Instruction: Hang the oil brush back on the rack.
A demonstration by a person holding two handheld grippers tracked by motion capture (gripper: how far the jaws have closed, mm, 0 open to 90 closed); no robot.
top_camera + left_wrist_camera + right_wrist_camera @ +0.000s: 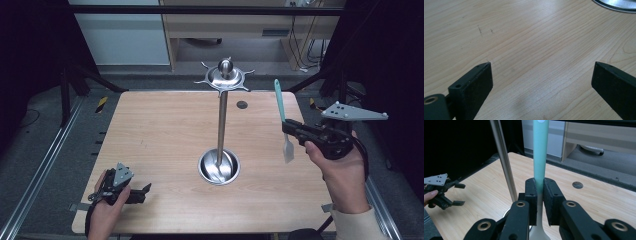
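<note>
High view: right tongs (289, 129) hold a spatula (283, 120) upright, right of the rack (223, 120); left tongs (142, 192) rest on the bench (150, 135). Left gripper view: jaws wide, empty. Right gripper view: jaws clamp the handle. Next, probably hooking it onto the rack.

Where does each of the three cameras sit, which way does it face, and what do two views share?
High view: above the table's near edge, looking forward and down; both hands, left gripper, right gripper.
Left gripper view: on that gripper, facing bare tabletop; open jaws.
Right gripper view: looks along jaws clamping the spatula.
Shared: high and right gripper views both show the rack's pole.
</note>
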